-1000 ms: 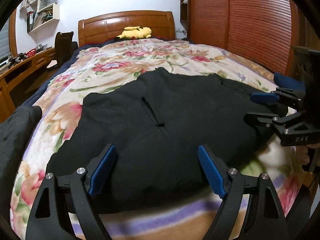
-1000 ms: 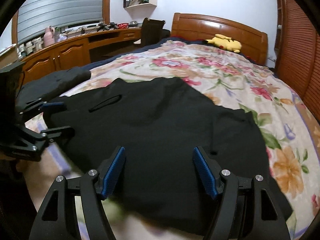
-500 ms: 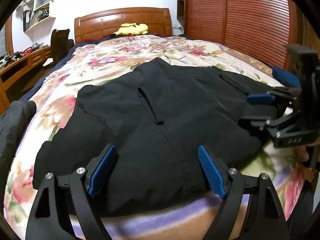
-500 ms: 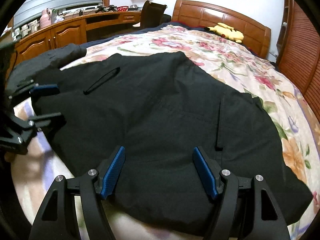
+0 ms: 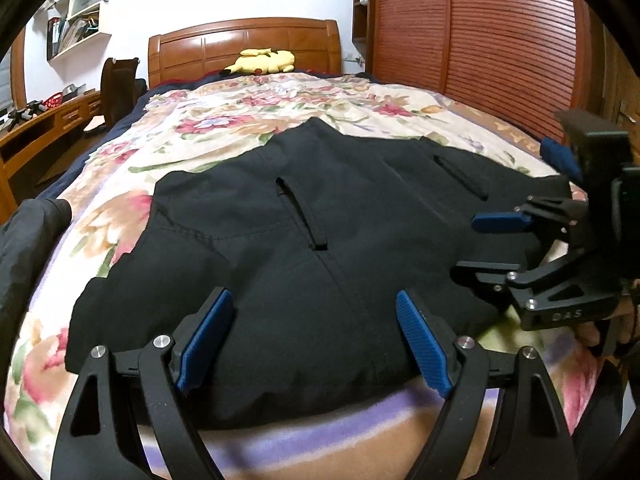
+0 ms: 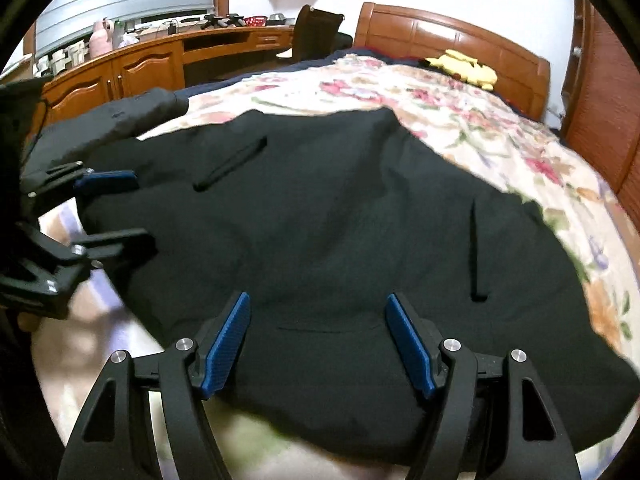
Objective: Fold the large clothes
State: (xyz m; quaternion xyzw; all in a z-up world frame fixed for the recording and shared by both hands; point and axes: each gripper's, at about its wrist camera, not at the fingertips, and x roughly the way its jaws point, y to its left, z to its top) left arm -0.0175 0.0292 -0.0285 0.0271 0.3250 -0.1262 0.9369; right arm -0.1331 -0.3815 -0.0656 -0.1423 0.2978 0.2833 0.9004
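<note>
Black jacket (image 5: pixel 304 264) lies spread flat on the floral bed cover (image 5: pixel 248 108), laid out for folding. Left gripper (image 5: pixel 312 344) and right gripper (image 6: pixel 318 344) hover wide apart at its near hem, holding nothing, probably ready to pinch it.

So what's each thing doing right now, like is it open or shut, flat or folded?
Left gripper: open, holding nothing, over the near hem.
Right gripper: open, holding nothing.
Black jacket: spread flat on the bed, not yet folded.
Floral blanket: spread over the bed.
Yellow plush toy: lying by the headboard.
</note>
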